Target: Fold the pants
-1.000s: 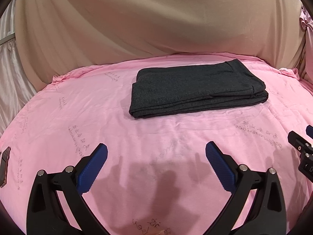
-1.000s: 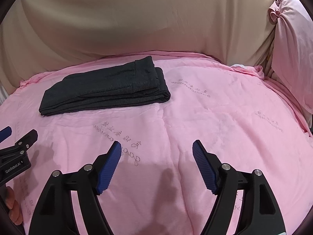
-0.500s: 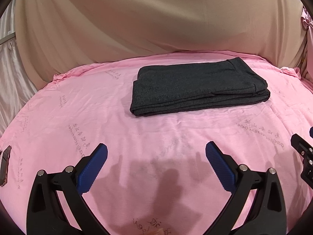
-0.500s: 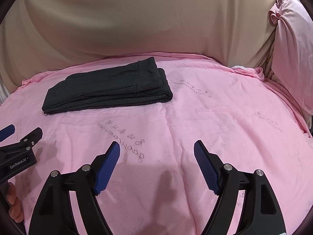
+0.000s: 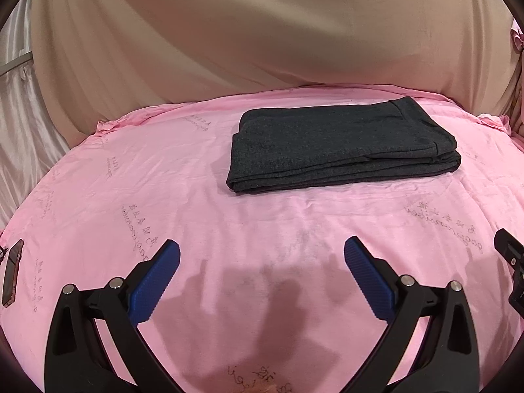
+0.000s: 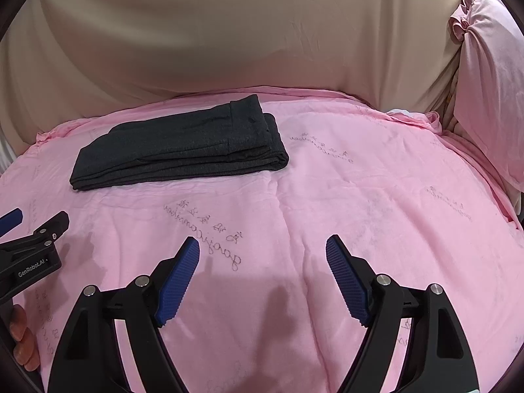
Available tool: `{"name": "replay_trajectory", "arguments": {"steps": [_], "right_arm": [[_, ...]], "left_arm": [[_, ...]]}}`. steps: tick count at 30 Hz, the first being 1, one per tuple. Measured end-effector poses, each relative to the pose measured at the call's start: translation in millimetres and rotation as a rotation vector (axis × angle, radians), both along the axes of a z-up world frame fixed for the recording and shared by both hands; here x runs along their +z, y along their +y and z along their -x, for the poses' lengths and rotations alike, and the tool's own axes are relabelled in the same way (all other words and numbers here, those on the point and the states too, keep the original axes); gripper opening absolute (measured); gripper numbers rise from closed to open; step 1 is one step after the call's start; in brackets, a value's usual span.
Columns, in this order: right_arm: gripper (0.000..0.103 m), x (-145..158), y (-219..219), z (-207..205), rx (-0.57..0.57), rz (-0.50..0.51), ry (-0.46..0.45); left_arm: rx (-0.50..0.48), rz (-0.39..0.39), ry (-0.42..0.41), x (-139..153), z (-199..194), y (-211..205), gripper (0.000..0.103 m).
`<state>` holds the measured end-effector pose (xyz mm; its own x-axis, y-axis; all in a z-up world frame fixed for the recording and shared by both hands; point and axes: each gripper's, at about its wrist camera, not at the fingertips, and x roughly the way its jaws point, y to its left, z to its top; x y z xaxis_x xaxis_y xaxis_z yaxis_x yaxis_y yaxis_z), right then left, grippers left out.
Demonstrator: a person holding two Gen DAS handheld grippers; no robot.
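The dark grey pants (image 5: pixel 340 145) lie folded into a flat rectangle on the pink bed sheet (image 5: pixel 196 216), toward the far side. They also show in the right wrist view (image 6: pixel 183 145), at the far left. My left gripper (image 5: pixel 262 255) is open and empty, held over the sheet well short of the pants. My right gripper (image 6: pixel 262 252) is open and empty, over the sheet to the right of the pants. The left gripper's body (image 6: pixel 29 258) shows at the left edge of the right wrist view.
A beige draped cloth (image 5: pixel 262 32) rises behind the bed. A pink pillow (image 6: pixel 491 75) stands at the far right. A dark phone-like object (image 5: pixel 11 271) lies at the sheet's left edge. The right gripper's tip (image 5: pixel 511 255) shows at the right edge.
Both grippers have drawn back slightly and stayed open. The pants lie unmoved, sitting a little lower in both views.
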<state>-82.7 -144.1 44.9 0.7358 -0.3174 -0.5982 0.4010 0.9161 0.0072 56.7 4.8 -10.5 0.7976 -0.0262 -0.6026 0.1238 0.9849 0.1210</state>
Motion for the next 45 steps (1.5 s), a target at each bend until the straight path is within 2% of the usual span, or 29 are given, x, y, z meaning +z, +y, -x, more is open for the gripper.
{"name": "replay_trajectory", "arguments": {"steps": [6, 13, 19, 45], "right_arm": [[0.078, -1, 1, 0, -0.002, -0.001, 0.000], [0.078, 0, 0, 0, -0.001, -0.001, 0.000], [0.078, -2, 1, 2, -0.007, 0.001, -0.001], [0.079, -1, -4, 1, 0.005, -0.001, 0.001]], "left_arm": [[-0.004, 0.006, -0.010, 1, 1, 0, 0.098], [-0.034, 0.055, -0.029, 4, 6, 4, 0.098], [-0.038, 0.001, -0.036, 4, 8, -6, 0.098], [-0.045, 0.005, -0.022, 3, 6, -6, 0.098]]}}
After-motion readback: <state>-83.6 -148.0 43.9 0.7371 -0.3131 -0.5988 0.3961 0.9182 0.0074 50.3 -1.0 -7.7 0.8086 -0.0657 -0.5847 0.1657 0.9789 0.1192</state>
